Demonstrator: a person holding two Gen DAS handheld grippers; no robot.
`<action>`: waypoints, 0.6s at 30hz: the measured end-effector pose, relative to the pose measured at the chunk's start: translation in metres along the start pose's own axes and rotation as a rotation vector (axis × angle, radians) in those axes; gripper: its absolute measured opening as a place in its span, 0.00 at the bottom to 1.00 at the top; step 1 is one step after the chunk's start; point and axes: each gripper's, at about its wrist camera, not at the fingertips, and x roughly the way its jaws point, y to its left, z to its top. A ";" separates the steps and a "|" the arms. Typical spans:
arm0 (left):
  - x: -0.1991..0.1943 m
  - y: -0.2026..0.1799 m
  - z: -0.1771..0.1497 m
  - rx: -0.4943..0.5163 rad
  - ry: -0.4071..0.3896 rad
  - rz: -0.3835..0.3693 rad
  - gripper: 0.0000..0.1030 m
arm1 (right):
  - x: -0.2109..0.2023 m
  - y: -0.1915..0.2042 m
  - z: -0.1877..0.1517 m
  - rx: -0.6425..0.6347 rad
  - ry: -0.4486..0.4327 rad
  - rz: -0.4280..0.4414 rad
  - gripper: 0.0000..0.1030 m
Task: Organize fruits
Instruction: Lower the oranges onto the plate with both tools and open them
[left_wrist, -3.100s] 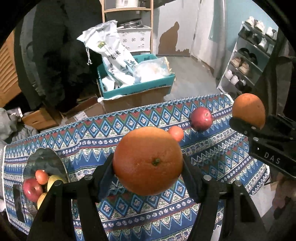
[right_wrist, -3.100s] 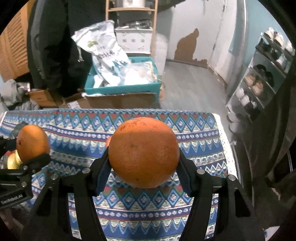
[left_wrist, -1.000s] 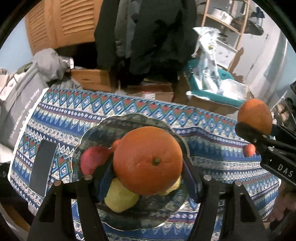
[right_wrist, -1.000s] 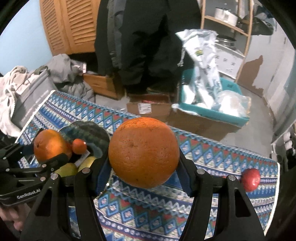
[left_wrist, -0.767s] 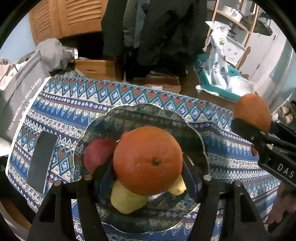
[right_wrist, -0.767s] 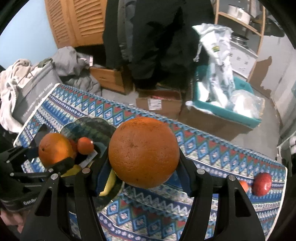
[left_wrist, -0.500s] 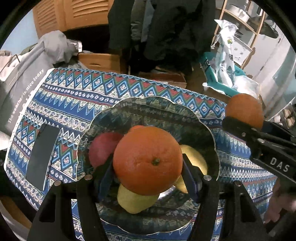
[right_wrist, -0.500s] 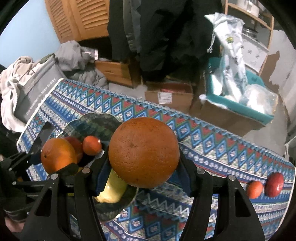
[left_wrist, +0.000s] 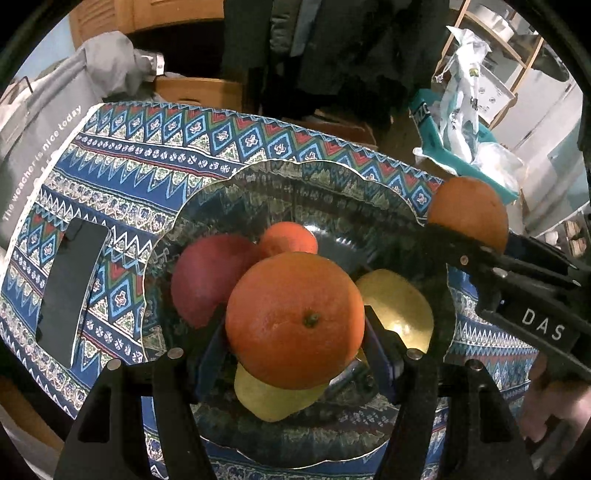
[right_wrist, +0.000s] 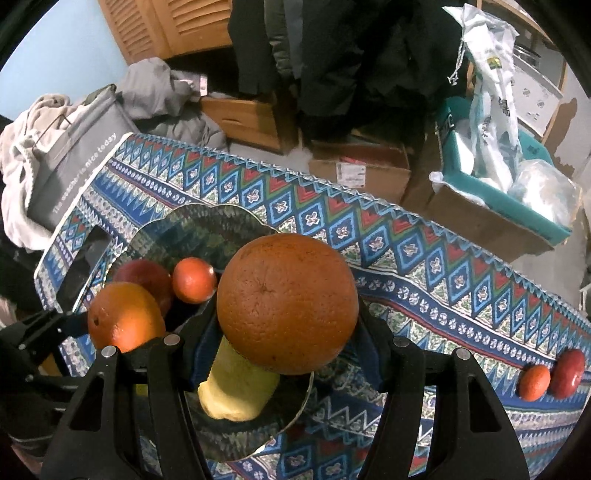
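Note:
My left gripper (left_wrist: 295, 325) is shut on an orange (left_wrist: 294, 319) and holds it just above the dark patterned glass plate (left_wrist: 295, 177). On the plate lie a red apple (left_wrist: 208, 273), a small tangerine (left_wrist: 288, 238) and two yellow pears (left_wrist: 399, 302). My right gripper (right_wrist: 286, 310) is shut on a second orange (right_wrist: 287, 308) over the plate's right edge (right_wrist: 295, 413); it also shows in the left wrist view (left_wrist: 469, 210). A tangerine (right_wrist: 533, 382) and a red apple (right_wrist: 569, 373) lie on the cloth at far right.
A black phone (left_wrist: 72, 291) lies on the patterned tablecloth (left_wrist: 147, 147) left of the plate. A grey bag (right_wrist: 74, 155) sits beyond the table's left end. Cardboard boxes (right_wrist: 362, 170) and a teal crate (right_wrist: 517, 199) with bags stand on the floor behind.
Both grippers have moved left and lower over the plate, each still gripping its orange. The plate and its fruit now fill more of both views.

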 end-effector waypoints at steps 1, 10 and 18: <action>-0.001 0.000 0.000 0.001 -0.005 0.001 0.67 | 0.000 0.000 0.001 0.002 0.000 0.002 0.62; -0.021 0.008 0.001 -0.015 -0.047 -0.009 0.79 | 0.008 0.005 0.004 -0.005 0.017 0.024 0.63; -0.025 0.019 -0.002 -0.044 -0.043 0.014 0.79 | 0.016 0.014 0.004 -0.026 0.041 0.029 0.63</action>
